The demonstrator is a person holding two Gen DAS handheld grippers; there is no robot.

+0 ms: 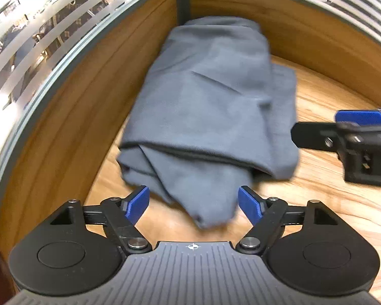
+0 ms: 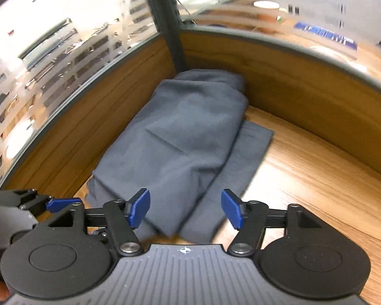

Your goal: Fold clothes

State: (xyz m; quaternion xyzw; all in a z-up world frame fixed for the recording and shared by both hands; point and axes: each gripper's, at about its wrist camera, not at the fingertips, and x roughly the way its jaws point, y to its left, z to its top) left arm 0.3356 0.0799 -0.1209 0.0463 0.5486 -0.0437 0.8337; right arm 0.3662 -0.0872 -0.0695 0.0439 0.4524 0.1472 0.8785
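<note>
One garment: grey cloth (image 1: 210, 106) lay folded into a long bundle on the wooden worktop (image 1: 330, 203), far end pushed into the corner where the two wooden partitions (image 1: 89, 96) met.
Most of the folding: judged done; several layers stacked, top flap wrapped over, dark hem line crossing the near end.
Some untidiness: lower layer stuck out flat on the right side of the bundle (image 2: 251, 147); near end bunched into a drooping point rather than a straight edge.
Left to do: perhaps squaring the near end and tucking the stray layer; otherwise looked close to finished.
Left claw (image 1: 193, 204): spread wide, blue pads (image 1: 139, 204) on either side of the cloth's near tip, not pressing on it; nothing pinched.
Right claw (image 2: 185, 208): spread wide above the near edge of the bundle, pads clear of the fabric; nothing held.
Both claws together: side by side at the near end, right one seen at the right edge of the left wrist view (image 1: 315, 137), left one low at the left of the right wrist view (image 2: 61, 204).
</note>
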